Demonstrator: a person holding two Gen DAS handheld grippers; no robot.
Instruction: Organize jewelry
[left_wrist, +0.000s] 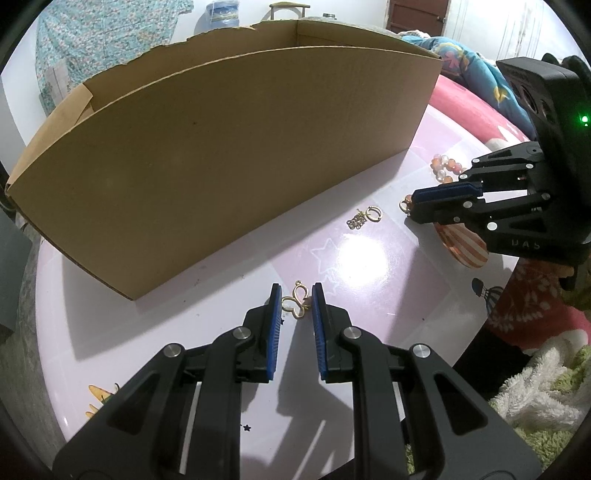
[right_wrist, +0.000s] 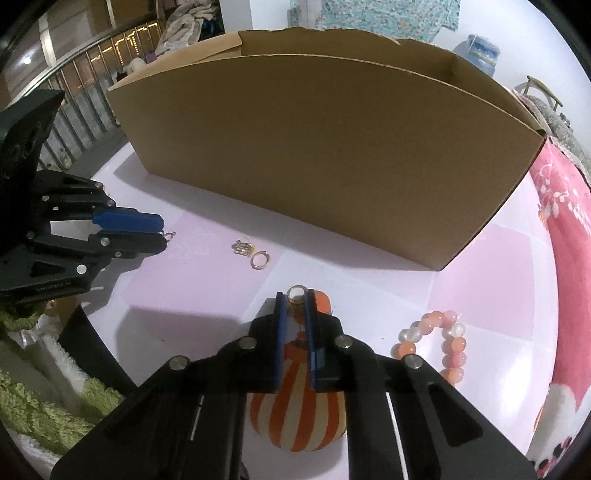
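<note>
Left gripper (left_wrist: 295, 291) spread narrowly, pads either side of gold butterfly pendant (left_wrist: 297, 301) lying on desk (left_wrist: 207, 325), contact unclear. Right gripper (right_wrist: 296, 295) pinching gold ring (right_wrist: 296, 292) at fingertips, above printed orange striped balloon (right_wrist: 299, 417). Loose ring (right_wrist: 260, 259) and chain bit (right_wrist: 242, 247) between grippers, near cardboard box (right_wrist: 325, 158). Bead bracelet (right_wrist: 436, 343) right of right gripper.

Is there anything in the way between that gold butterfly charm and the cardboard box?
Only the box's own wall. The butterfly charm lies on the table between the left gripper fingers, with bare tabletop up to the cardboard box, whose tall near side it must clear.
</note>
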